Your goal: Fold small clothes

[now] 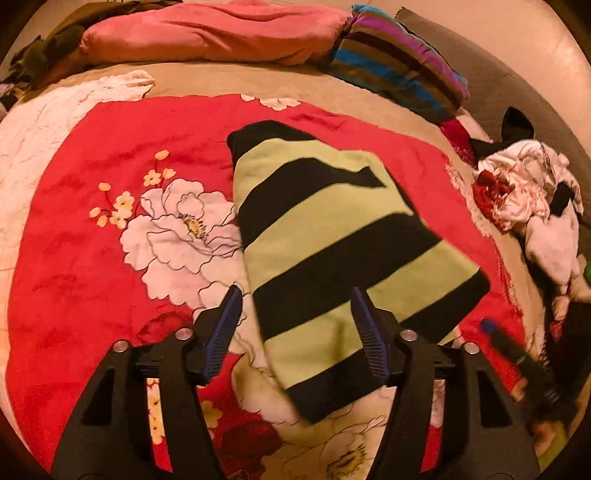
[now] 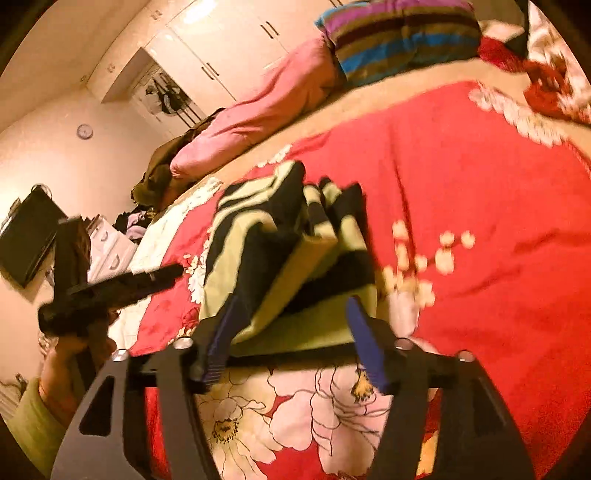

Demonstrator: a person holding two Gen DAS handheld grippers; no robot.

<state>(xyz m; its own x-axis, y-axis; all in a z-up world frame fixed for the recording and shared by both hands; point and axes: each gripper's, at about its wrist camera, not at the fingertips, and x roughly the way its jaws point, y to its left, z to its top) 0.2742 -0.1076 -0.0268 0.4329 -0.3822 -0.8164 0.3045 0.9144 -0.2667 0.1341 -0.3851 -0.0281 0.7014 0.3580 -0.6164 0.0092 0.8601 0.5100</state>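
Note:
A small garment with light green and black stripes (image 1: 332, 236) lies folded on the red floral bedspread (image 1: 74, 258). My left gripper (image 1: 295, 295) is open above its near end, with the cloth under the gap between the blue pads (image 1: 225, 328). The right wrist view shows the same garment (image 2: 288, 251) as a folded stack, lying between the open fingers of my right gripper (image 2: 291, 306). The right gripper also shows blurred at the lower right of the left wrist view (image 1: 517, 358). The left gripper appears at the left of the right wrist view (image 2: 110, 291), held by a hand.
A pink pillow (image 1: 207, 33) and a striped multicolour pillow (image 1: 402, 62) lie at the head of the bed. A heap of white, red and black clothes (image 1: 528, 195) sits at the right edge. Beyond the bed stand wardrobes (image 2: 207, 40) and drawers (image 2: 107, 243).

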